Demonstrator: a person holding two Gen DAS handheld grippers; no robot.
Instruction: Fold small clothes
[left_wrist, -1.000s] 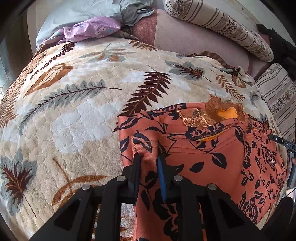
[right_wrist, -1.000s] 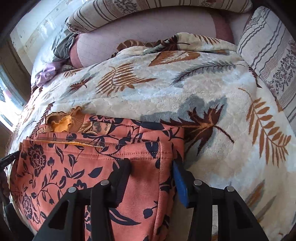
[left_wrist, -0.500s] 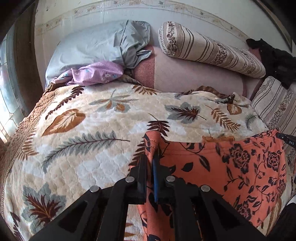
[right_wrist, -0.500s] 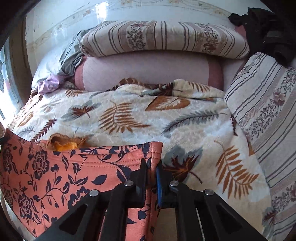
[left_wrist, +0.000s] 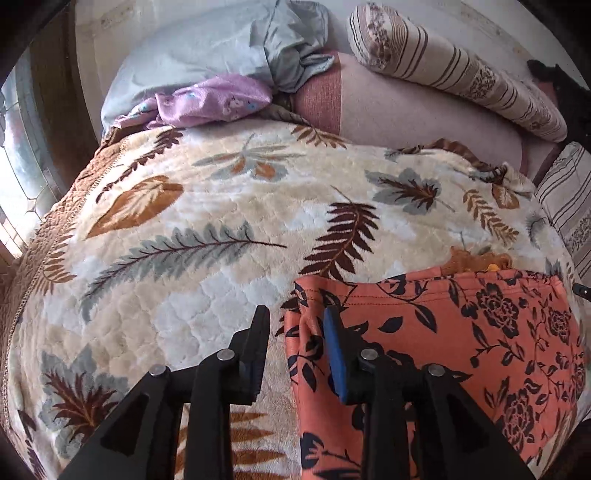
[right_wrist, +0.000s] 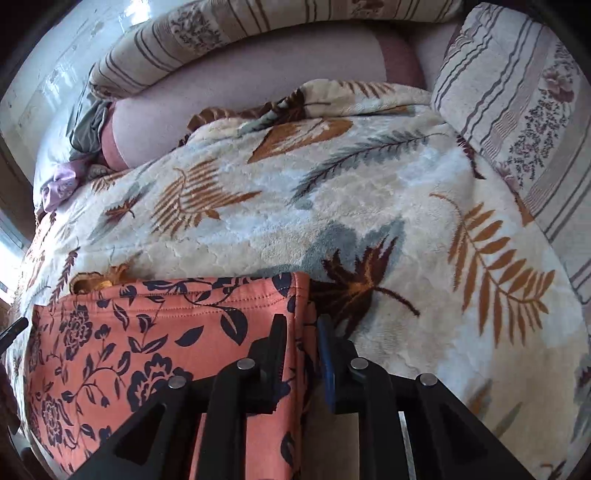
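An orange garment with dark blue floral print (left_wrist: 461, 332) lies folded on the leaf-patterned blanket (left_wrist: 207, 221). An orange-yellow piece (left_wrist: 476, 260) peeks out behind its far edge. My left gripper (left_wrist: 295, 325) is open, its jaws straddling the garment's left corner without pinching it. In the right wrist view the same garment (right_wrist: 159, 332) fills the lower left. My right gripper (right_wrist: 301, 332) is open by a narrow gap over the garment's right edge.
A grey-blue pillow (left_wrist: 207, 48) and a purple cloth (left_wrist: 210, 99) lie at the head of the bed. Striped bolsters (left_wrist: 454, 70) and a striped cushion (right_wrist: 524, 110) line the back and right. A pink bolster (right_wrist: 258, 96) lies behind the blanket.
Both grippers lifted the garment's near edge, carried it forward over itself and lowered it. Both have since opened and let go of the cloth.
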